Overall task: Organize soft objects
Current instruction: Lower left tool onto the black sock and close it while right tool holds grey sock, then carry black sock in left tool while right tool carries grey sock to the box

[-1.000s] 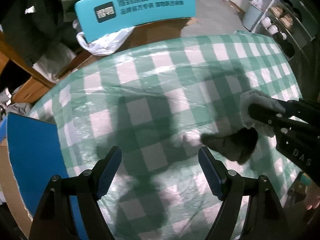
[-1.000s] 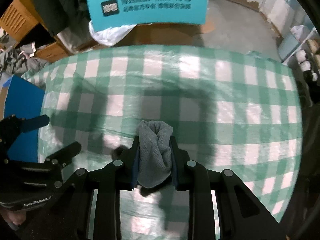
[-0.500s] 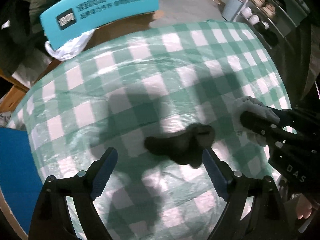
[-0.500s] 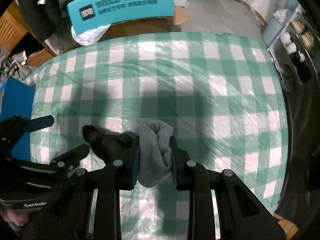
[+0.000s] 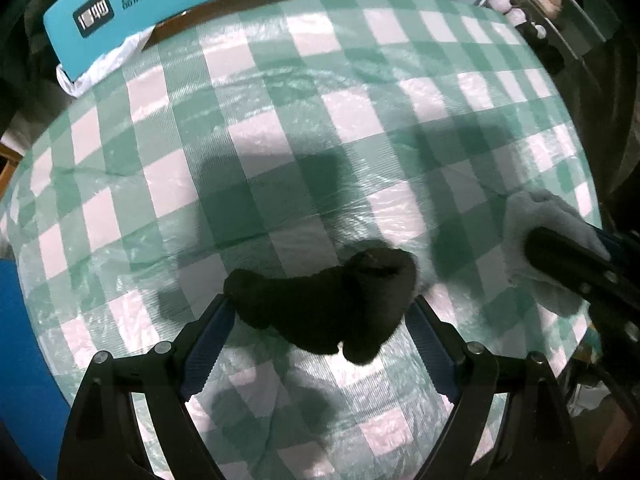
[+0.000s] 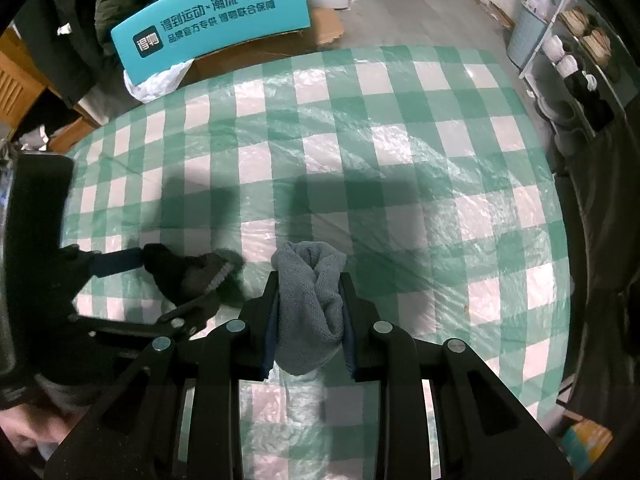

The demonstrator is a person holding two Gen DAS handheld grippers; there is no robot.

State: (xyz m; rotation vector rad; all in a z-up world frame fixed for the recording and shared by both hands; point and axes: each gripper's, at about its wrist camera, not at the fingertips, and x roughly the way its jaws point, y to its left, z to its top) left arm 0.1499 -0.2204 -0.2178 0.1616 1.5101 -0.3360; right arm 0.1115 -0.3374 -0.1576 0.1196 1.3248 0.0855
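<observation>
A black soft item [image 5: 328, 304] lies on the green-and-white checked table cover [image 5: 280, 128], between the fingers of my left gripper [image 5: 320, 320]. The jaws stand wide, one on each side of it, touching or nearly touching its ends. It also shows in the right wrist view [image 6: 184, 276], with the left gripper's fingers [image 6: 120, 262] around it. My right gripper [image 6: 308, 304] is shut on a grey bunched cloth [image 6: 310, 300] and holds it just over the table. The cloth also shows at the right of the left wrist view [image 5: 536, 240].
A teal sign board [image 6: 208, 28] with printed characters stands behind the table's far edge, with a white plastic bag [image 6: 156, 80] below it. A shelf with shoes [image 6: 576, 48] stands at the right. A blue panel [image 5: 24, 360] is at the left edge.
My left gripper has moved forward and right until the black item sits between its open fingers. My right gripper has kept its hold on the grey cloth.
</observation>
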